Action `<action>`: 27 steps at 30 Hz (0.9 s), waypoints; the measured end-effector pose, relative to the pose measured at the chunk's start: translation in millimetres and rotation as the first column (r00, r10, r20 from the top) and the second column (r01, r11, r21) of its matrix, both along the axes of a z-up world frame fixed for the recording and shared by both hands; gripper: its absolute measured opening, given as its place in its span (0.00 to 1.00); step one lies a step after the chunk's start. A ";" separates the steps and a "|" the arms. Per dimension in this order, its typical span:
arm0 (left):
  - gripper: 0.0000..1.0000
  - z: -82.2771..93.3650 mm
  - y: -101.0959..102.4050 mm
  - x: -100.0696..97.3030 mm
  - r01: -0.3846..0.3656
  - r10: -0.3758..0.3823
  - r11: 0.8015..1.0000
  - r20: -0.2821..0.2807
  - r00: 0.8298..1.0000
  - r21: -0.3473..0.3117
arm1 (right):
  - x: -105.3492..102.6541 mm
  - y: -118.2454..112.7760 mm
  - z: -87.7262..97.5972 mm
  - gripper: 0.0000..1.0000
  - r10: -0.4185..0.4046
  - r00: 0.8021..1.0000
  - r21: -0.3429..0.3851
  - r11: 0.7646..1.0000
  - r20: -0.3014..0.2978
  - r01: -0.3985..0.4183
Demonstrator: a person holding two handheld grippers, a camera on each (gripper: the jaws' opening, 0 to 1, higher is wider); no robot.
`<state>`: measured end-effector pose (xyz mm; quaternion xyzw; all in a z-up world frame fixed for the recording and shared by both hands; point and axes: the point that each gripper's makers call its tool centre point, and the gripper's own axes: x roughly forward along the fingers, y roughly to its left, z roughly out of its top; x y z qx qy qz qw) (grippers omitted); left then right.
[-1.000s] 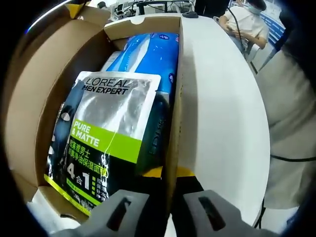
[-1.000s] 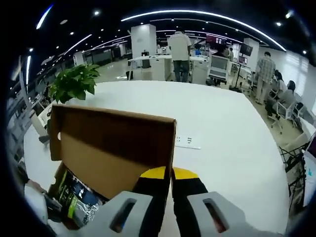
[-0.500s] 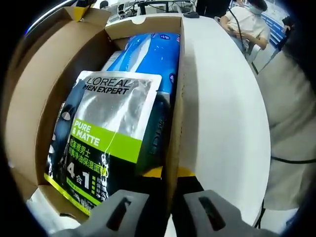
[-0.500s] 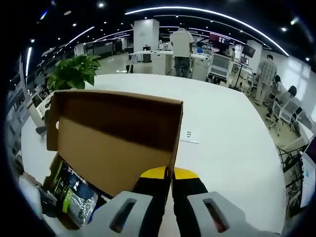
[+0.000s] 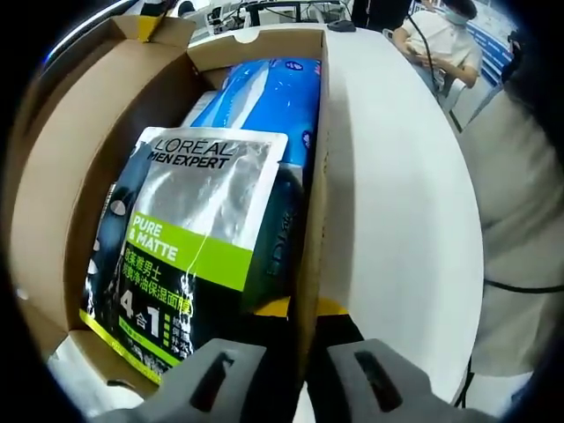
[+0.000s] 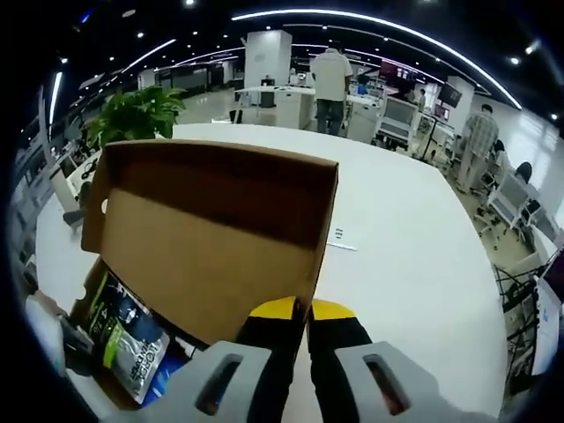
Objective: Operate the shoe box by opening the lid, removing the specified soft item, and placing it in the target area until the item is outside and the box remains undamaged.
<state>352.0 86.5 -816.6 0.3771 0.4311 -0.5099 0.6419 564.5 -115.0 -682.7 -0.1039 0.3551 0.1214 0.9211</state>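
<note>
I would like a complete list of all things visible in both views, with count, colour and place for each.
Shoe box: one, brown cardboard, on the table, open.
Box lid: one, brown, raised.
L'Oreal pouch: one, silver, black and green, inside the box.
Blue pack: one, blue, in the box behind the pouch.
Table: one, white, under the box.
Plant: one, green, at the table's far edge.
Left tongs: grey and yellow, shut on the box wall.
Right tongs: grey and yellow, shut on the lid edge.
</note>
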 end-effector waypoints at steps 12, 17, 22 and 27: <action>0.01 0.2 0.1 -0.1 -0.004 0.004 1.000 -0.001 1.000 0.000 | -11.4 -1.1 -19.3 0.00 0.001 0.998 -0.015 1.000 -0.064 -0.002; 0.01 0.3 0.2 -0.2 -0.004 0.004 1.000 -0.003 1.000 -0.001 | -11.8 -1.8 -25.9 0.00 -0.027 0.995 0.017 0.999 -0.092 0.028; 0.01 0.2 0.4 0.1 -0.004 0.004 1.000 -0.003 1.000 -0.001 | -11.1 -1.4 -27.2 0.00 -0.055 0.994 0.034 0.998 -0.092 0.058; 0.01 0.3 0.3 0.1 -0.005 0.005 1.000 -0.002 1.000 -0.001 | -9.6 -3.1 -34.0 0.00 -0.078 0.990 0.093 0.992 -0.121 0.090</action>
